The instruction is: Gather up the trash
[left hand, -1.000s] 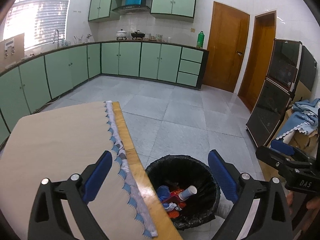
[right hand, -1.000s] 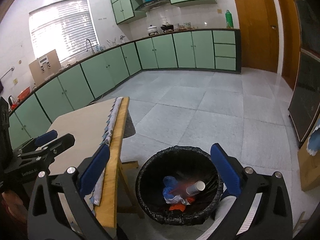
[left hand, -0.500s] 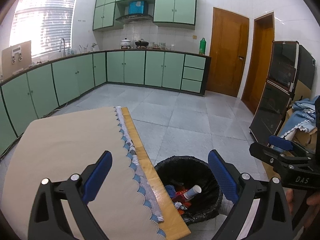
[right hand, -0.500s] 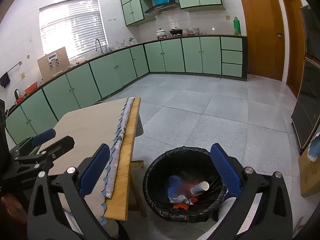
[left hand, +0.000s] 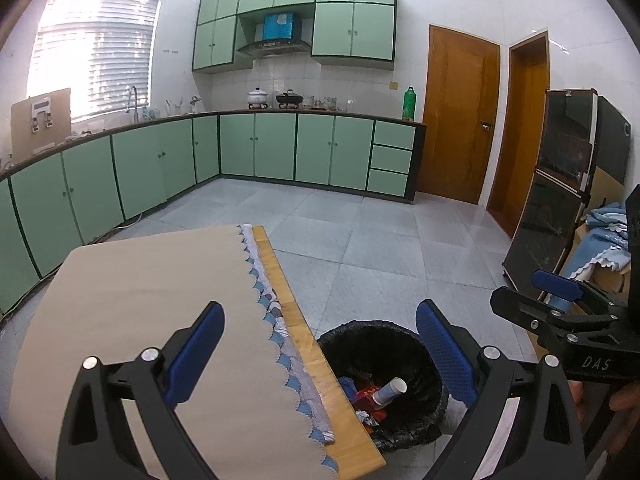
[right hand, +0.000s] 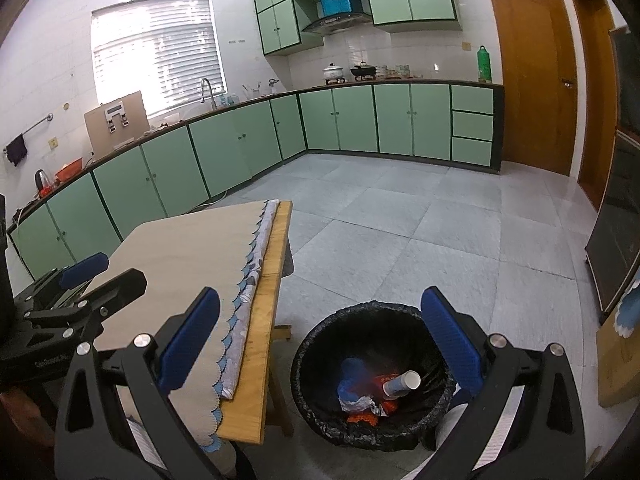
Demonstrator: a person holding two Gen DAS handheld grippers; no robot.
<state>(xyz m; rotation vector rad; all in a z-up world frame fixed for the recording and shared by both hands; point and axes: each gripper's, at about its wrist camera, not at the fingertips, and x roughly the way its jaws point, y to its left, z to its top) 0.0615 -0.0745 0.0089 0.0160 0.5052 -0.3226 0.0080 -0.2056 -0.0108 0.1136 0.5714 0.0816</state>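
Observation:
A black-lined trash bin (right hand: pixel 320 332) stands on the floor beside the table; it also shows in the left wrist view (left hand: pixel 424 412). Inside lie a white paper cup (right hand: pixel 402 384), blue and white wrappers (right hand: pixel 352 394) and a red packet (left hand: pixel 366 396). My left gripper (left hand: pixel 318 350) is open and empty, above the table edge and the bin. My right gripper (right hand: pixel 320 338) is open and empty, above the bin. Each gripper shows in the other's view: the right one (left hand: pixel 560 312), the left one (right hand: pixel 76 292).
A wooden table (right hand: pixel 276 264) with a beige scalloped cloth (left hand: pixel 140 300) stands left of the bin. Green cabinets (left hand: pixel 280 148) line the far walls. A dark glass cabinet (left hand: pixel 560 184) and a box with blue cloth (left hand: pixel 608 240) stand at the right. Grey tiled floor (right hand: pixel 420 240) lies beyond.
Both grippers have pulled back and tilted up from the bin, so it sits lower and smaller in both views. Both stay open and empty. The trash in the bin has not moved.

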